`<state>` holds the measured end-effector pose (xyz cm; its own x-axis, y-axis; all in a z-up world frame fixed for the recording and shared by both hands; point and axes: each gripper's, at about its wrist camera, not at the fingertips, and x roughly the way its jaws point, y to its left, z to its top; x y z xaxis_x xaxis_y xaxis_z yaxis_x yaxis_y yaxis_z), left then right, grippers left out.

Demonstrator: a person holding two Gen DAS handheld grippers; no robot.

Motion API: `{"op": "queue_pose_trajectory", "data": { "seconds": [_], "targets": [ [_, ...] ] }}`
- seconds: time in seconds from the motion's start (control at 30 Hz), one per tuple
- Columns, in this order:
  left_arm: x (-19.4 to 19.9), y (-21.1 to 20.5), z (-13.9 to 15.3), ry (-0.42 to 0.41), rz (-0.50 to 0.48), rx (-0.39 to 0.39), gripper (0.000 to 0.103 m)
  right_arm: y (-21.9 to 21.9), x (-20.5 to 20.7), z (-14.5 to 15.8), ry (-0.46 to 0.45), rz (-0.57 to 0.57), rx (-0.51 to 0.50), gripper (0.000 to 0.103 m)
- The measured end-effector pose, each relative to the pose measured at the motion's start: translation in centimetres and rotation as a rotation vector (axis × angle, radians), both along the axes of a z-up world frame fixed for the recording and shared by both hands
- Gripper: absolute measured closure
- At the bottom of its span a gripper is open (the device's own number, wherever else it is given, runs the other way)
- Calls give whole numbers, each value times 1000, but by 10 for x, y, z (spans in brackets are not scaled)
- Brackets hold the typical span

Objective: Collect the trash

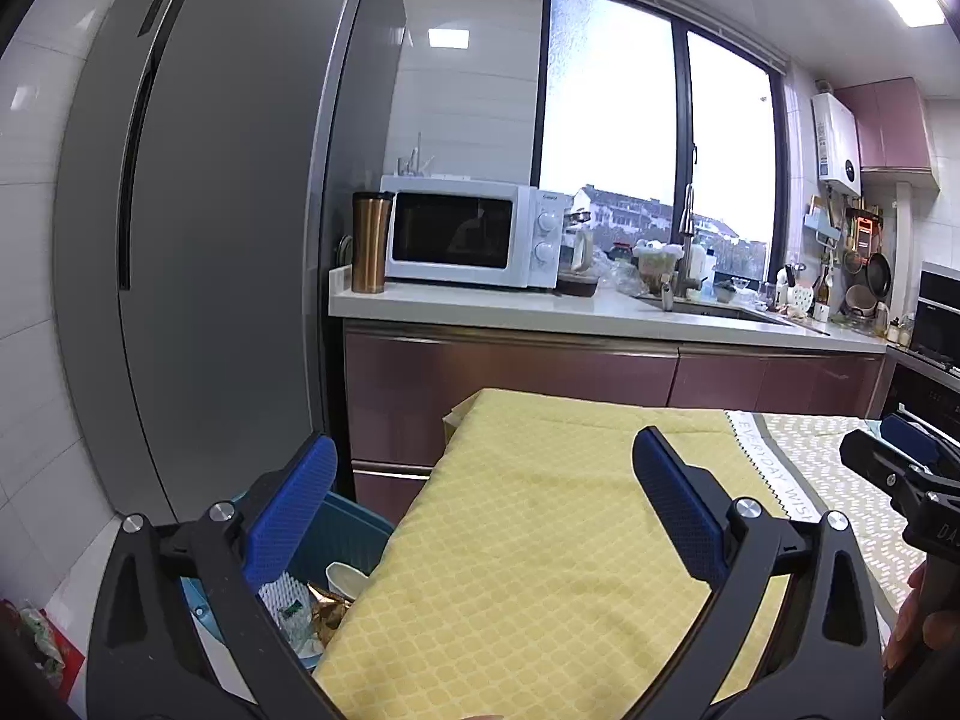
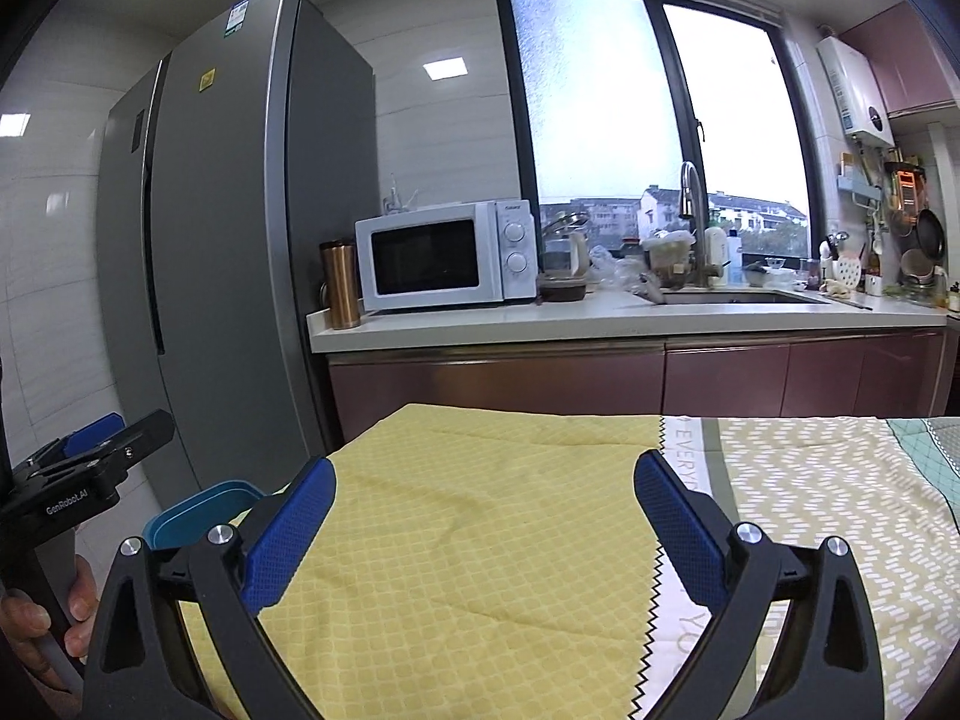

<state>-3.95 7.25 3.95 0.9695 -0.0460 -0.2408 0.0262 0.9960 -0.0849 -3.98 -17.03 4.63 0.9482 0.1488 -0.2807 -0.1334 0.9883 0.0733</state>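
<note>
Here, both claws gape; bin (image 1: 342, 534) holds trash.

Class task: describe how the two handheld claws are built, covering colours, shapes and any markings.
Both claws, left and right, share a black, angular frame with silver bolts and two blue textured pads. White lettering reading GenRoboLAI marks the left claw's body. No cables or sleeves show.

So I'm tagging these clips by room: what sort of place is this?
A home kitchen, most likely. A tall grey fridge stands beside a counter holding a white microwave, with a sink and tap under the window and pans hanging at the far right.
</note>
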Motion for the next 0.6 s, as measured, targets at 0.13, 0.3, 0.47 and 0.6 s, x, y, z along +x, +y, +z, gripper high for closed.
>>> {"op": "queue_pose_trajectory", "data": {
  "seconds": [0.13, 0.3, 0.47, 0.6],
  "targets": [
    [-3, -5, 1, -8, -3, 14, 6, -3, -7, 0, -15, -15, -5, 7],
    [-5, -7, 0, -19, -11, 18, 6, -7, -11, 2, -25, -28, -4, 7],
    [-7, -11, -1, -25, -12, 28, 6, -13, -16, 5, -43, -45, -3, 7],
    [-9, -15, -2, -31, -14, 37, 6, -17, -16, 5, -46, -53, 1, 7]
  ]
}}
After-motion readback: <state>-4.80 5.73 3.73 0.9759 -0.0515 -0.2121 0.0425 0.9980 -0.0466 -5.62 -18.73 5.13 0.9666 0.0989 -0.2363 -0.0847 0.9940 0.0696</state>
